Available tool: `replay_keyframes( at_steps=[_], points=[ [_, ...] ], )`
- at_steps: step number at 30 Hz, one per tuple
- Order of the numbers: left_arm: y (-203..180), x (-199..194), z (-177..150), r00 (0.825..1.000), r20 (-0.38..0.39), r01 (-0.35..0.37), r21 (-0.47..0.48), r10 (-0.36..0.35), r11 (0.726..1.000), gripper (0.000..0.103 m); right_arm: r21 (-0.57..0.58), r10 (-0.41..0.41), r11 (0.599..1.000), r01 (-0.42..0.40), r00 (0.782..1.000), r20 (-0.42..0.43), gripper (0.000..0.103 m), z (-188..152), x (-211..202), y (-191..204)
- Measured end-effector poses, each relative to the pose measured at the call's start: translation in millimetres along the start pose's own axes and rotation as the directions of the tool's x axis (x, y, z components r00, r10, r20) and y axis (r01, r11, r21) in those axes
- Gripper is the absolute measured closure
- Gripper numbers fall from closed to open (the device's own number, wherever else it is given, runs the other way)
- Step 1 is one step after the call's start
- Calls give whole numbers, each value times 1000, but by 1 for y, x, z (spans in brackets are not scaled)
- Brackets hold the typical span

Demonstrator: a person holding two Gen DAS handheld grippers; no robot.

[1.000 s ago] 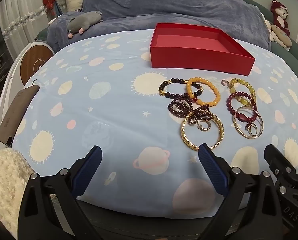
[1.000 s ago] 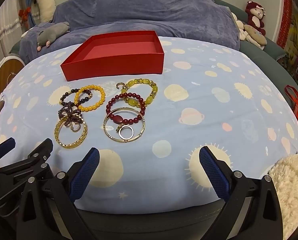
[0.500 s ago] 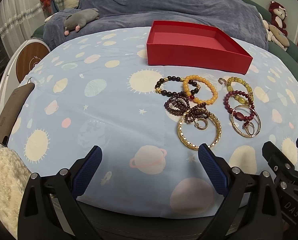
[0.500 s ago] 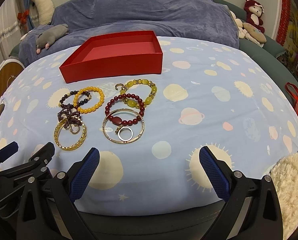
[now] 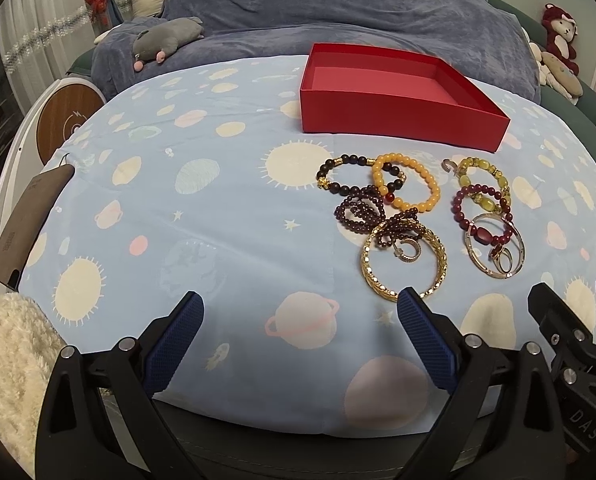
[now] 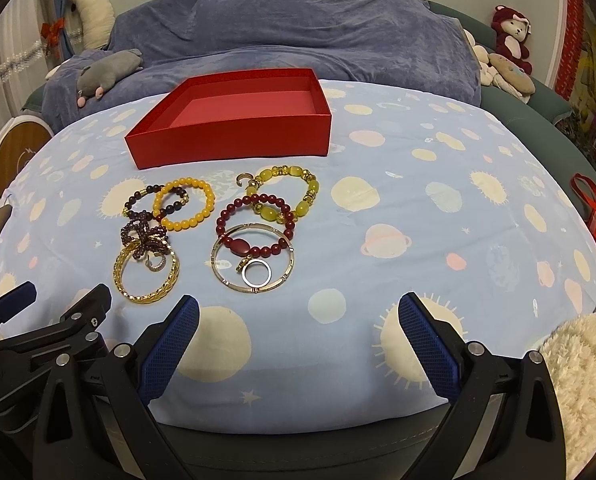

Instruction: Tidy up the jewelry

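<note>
While nothing is yet being carried, the scene is reading like this, left to right:

Left tongs: hanging low over the near edge of the bed, jaws spread wide apart and holding nothing; the gold bangle is lying just beyond the right-hand finger.

Bedsheet: pale blue with suns and planets, lying flat and carrying all the jewelry.

Dark bead bracelet: lying at the left of the cluster, overlapping the orange bead bracelet.

Purple bead strand: bunching in loops over the far rim of the gold bangle, with a small crescent piece lying inside the bangle.

Red box: sitting open and looking empty beyond the jewelry, well apart from both tongs.

Dark red bracelet: lying across the thin metal bangle and touching the yellow-green bracelet; a small ring is resting inside the thin bangle.

Right tongs: hovering at the near edge too, jaws wide apart and empty, with the thin bangle just ahead and to the left.

Step in hand: judging by the empty box, sorting is only starting, and both tongs are lining up on the cluster.

Next move: likely calling for one pair of tongs to be dropping onto a nearest bangle's rim and closing on it alone, since the pieces are overlapping and a careless lift could be dragging neighbours along.
</note>
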State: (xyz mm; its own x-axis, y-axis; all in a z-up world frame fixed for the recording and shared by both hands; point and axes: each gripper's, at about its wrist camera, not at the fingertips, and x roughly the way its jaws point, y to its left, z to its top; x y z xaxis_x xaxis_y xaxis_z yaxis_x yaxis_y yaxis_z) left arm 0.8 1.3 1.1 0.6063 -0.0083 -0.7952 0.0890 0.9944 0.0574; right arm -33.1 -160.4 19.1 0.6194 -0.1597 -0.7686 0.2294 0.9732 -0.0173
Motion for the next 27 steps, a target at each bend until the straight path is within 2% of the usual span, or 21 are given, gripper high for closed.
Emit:
replay_keyframes(
  at_steps=[12,27],
  points=[
    [6,0,1,1000,-1,0,-24,0,1000,10,12,-5,1000,5,1000,-4,7,1,0,-2],
    [4,0,0,1000,2,0,-6,0,1000,10,8,-7,1000,7,1000,-4,7,1,0,-2]
  ],
)
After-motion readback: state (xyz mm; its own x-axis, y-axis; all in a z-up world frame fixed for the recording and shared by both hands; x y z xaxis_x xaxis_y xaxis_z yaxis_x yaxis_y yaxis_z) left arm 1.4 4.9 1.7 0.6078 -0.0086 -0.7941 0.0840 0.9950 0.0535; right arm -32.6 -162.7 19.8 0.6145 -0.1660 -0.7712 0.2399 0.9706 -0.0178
